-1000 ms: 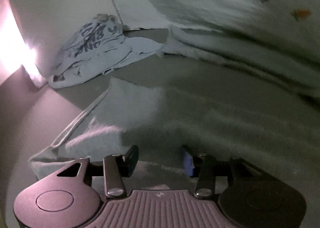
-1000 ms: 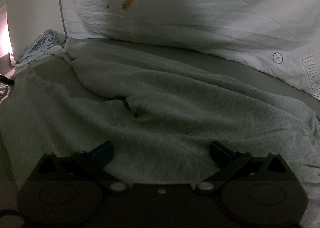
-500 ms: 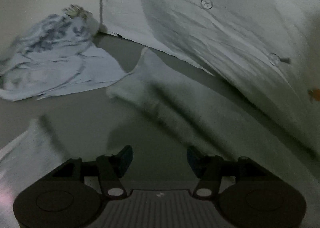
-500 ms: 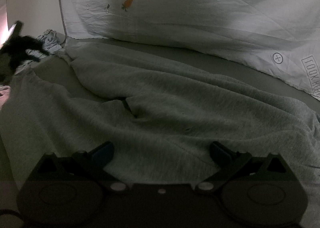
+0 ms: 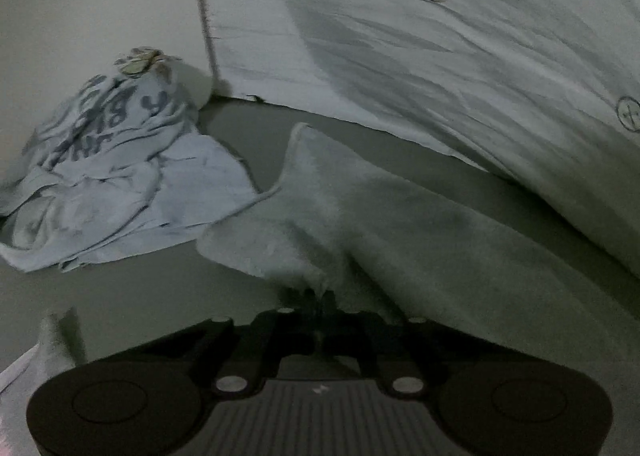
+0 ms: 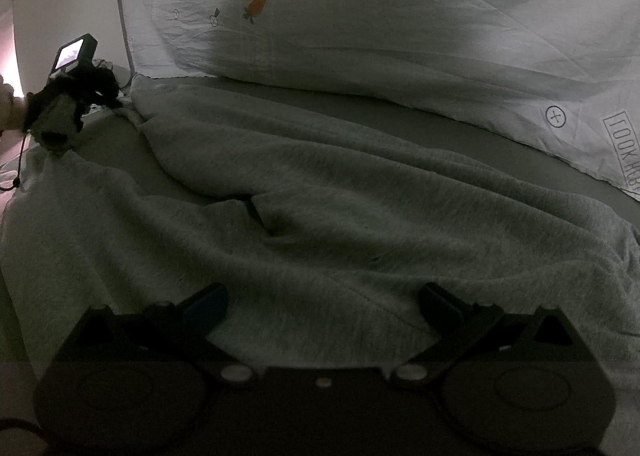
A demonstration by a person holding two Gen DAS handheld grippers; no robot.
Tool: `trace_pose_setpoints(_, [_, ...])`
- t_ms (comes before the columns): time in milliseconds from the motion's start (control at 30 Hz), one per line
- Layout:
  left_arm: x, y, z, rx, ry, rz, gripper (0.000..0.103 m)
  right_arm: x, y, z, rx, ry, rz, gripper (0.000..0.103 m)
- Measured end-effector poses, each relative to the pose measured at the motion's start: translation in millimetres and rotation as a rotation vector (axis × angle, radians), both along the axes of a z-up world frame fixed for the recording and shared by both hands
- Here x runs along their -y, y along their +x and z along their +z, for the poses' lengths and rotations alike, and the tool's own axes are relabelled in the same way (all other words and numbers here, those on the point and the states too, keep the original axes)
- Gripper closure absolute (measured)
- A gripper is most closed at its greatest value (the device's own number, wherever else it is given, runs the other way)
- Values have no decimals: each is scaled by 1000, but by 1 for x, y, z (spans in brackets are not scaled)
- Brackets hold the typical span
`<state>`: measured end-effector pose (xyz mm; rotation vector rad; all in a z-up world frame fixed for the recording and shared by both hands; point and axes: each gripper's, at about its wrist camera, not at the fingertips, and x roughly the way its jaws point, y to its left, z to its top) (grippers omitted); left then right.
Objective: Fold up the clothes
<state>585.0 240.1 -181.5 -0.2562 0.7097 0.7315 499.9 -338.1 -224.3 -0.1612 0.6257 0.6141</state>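
- Left gripper [image 5: 316,302] has just snapped its jaws together, and a pinch of the grey garment [image 5: 360,216] is caught between the fingertips; the cloth bunches up right at the tips
- From that pinch the grey garment runs away toward the far side of the bed [image 5: 140,288] and off to the right, one pointed corner of it sticking up near the white bedding
- In the right wrist view the left gripper [image 6: 60,128] shows at the far left edge of the bed, sitting on the garment's left end, a hand [image 6: 10,112] behind it and a small lit screen on top
- Right gripper [image 6: 322,302] is spread wide, jaws well apart, hovering low over the near part of the grey garment [image 6: 320,216]; nothing pinched between its fingers; whether they touch the cloth I cannot tell
- The garment lies rumpled across the grey sheet, a dark fold near its middle
- Left of the pinch, a crumpled light blue printed shirt [image 5: 112,176] lies heaped at the far left corner of the bed, just beside the grey garment's edge
- Behind it all, white bedding [image 6: 400,16] with small printed marks and an orange carrot [image 6: 258,4] banks up along the far edge; a pale headboard [image 6: 64,16] stands at the far left
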Motion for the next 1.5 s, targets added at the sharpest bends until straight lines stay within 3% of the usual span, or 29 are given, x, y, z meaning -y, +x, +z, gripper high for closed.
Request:
trace_pose_setpoints(167, [-14,-29,18,-4,40,42,101,0,0,0,1,-1,0,0])
trace_pose_setpoints(300, [-30,-61,29,7,1,79,101,-1,0,0,1,-2,0,0])
trace_pose_setpoints(500, [-31,-74,6,-76,29,26,96,-1,1,1,1,-4,-1,0])
trace_pose_setpoints(667, [-18,-86,22,-44,63,-48,53,-5,1,2,7,-13,-7,0])
trace_pose_setpoints(733, [-9,-96,33,-30,93,-86,43,-7,1,2,13,-17,-10,0])
trace_pose_setpoints(800, [1,-110,42,-28,132,-119,40,-9,0,2,21,-24,-10,0])
trace_pose_setpoints(933, [15,-153,59,-20,133,-152,34,-20,-9,2,66,-62,12,0])
trace_pose_setpoints(1067, [27,-207,62,-40,95,-113,30,-28,-10,2,53,-51,26,0])
trace_pose_setpoints(1133, [32,-233,59,-59,72,-75,28,-28,-5,3,1,-25,31,0])
trace_pose_setpoints(1400, [10,-308,20,-97,-46,217,26,-41,12,15,-127,-87,-1,0])
trace_pose_setpoints(1500, [-4,-309,8,-73,-68,249,20,-33,12,23,-156,-52,-54,13])
